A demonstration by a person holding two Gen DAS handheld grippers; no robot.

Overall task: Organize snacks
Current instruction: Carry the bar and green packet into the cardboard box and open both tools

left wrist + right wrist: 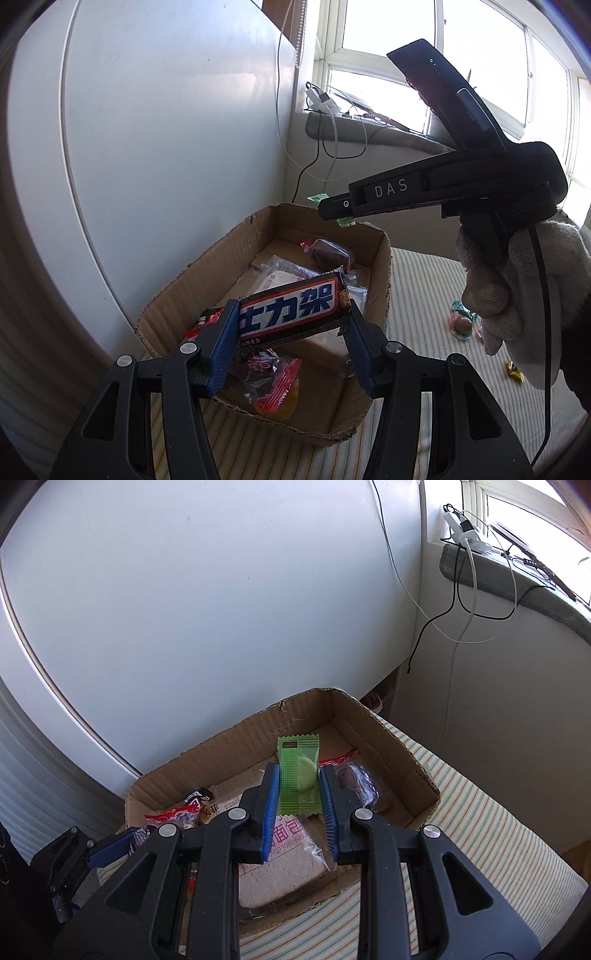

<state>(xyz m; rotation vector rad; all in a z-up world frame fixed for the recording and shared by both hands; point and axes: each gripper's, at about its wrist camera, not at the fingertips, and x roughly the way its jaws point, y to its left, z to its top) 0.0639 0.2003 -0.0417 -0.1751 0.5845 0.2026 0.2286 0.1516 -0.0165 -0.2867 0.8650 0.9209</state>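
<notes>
At lower centre of the left wrist view, the left gripper (291,325) is clamped on a chocolate bar (291,314), held crosswise between the blue pads above the cardboard box (207,273). At centre of the right wrist view, the right gripper (298,794) is clamped on a green wrapped snack (297,775), held upright over the same cardboard box (229,746).

Progress, judged from the contents: the task appears partly complete.
- Already in the box: a bread pack (291,860), a dark wrapped cake (330,253) toward the far end, and a red-wrapped snack (269,376) at the near end.
- Both held items are over the box but not yet released.
- Left outside on the striped cloth (424,295): a clear-wrapped candy (461,325) and a small gold-wrapped candy (515,370), at right of the left wrist view.

Limits of view:
- The right gripper body and gloved hand (517,280) block part of the cloth at right.
- Gripper frames cover the near box rim in both views.
- Most labels on the packets at lower left of the box are too small to read.
- Whether further snacks lie outside the frames cannot be determined.
</notes>
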